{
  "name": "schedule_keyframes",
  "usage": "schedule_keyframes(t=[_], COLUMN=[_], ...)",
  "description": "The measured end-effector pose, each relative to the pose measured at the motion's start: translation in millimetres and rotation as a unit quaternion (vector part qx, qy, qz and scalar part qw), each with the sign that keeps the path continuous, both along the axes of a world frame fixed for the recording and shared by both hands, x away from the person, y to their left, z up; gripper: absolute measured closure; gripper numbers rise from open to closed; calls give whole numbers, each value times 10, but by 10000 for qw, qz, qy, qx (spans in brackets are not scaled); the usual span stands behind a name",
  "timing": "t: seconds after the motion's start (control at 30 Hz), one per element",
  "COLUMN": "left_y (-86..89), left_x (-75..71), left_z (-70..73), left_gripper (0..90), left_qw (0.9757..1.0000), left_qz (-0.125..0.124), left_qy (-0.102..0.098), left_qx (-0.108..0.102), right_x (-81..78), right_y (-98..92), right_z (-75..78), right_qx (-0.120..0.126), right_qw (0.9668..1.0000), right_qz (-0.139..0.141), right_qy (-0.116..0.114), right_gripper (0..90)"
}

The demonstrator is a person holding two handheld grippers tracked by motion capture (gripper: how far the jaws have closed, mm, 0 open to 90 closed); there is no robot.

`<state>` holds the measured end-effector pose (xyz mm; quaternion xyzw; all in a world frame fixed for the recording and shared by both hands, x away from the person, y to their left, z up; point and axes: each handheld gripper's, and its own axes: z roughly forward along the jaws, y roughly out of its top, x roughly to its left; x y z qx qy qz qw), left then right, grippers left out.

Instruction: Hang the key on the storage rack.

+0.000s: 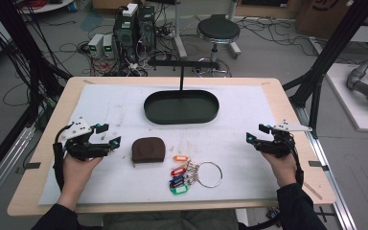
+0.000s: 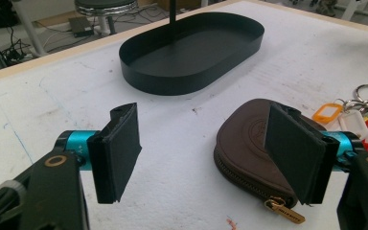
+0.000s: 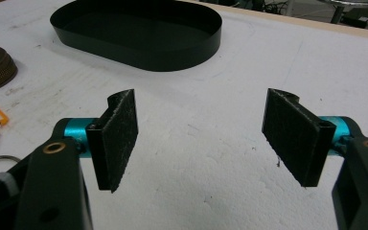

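A brown zip pouch point(image 1: 148, 150) lies on the white mat, left of centre; it is close behind the right jaw in the left gripper view point(image 2: 254, 139). In front of it lies a key ring with several coloured tags point(image 1: 191, 173). A black oval tray point(image 1: 181, 106) with an upright post stands at the back. My left gripper point(image 1: 109, 135) hovers open just left of the pouch, nothing between its pads point(image 2: 120, 153). My right gripper point(image 1: 258, 133) is open over bare mat at the right, its pads point(image 3: 120, 139) wide apart.
The white mat point(image 1: 249, 110) covers a wooden table point(image 1: 287, 103). Beyond the table are a stool point(image 1: 218, 31), computer boxes point(image 1: 134, 26) and cables on the floor. Black frame posts point(image 1: 333, 45) rise at both sides. Bare mat lies between tray and right gripper.
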<state>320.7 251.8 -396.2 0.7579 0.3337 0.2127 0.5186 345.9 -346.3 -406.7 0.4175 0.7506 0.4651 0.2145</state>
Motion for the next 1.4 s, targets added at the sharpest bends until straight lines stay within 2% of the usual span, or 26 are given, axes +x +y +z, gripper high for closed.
schedule_keyframes(t=[0.2,0.23,0.43,0.67,0.8,0.83,0.87,1.0,1.13,1.33,1.4], left_y=[-5,-3,-19,-68,-90,-99,-102,-115,-114,-114,-119], left_x=[-12,-10,27,57,74,79,84,91,93,91,92], left_z=[0,2,-6,-13,-15,-17,-19,-22,-25,-25,-26], left_gripper=[285,284,285,285,285,285,285,285,285,285,285], left_qw=[10000,10000,10000,10000,9999,9999,9999,9999,9998,9999,9998], left_qz=[13,14,19,-26,-45,-52,-49,-63,-67,-59,-70], left_qy=[-4,-4,32,44,46,52,53,50,65,77,85], left_qx=[4,8,-22,44,93,91,107,152,147,132,158], right_x=[-12,-13,-52,-131,-185,-203,-203,-258,-279,-313,-315], right_y=[5,6,46,141,206,244,244,408,515,707,769], right_z=[9,6,5,11,-7,-34,-34,-70,-103,-187,-246], right_qx=[25,51,81,24,94,189,189,16,-93,-361,-451], right_qw=[10000,10000,9995,9985,9973,9959,9959,9927,9902,9845,9815], right_qz=[-6,57,266,521,701,834,834,1112,1251,1505,1596], right_qy=[-17,15,147,189,220,289,289,461,616,823,960], right_gripper=[305,342,401,456,491,504,504,548,592,644,662])
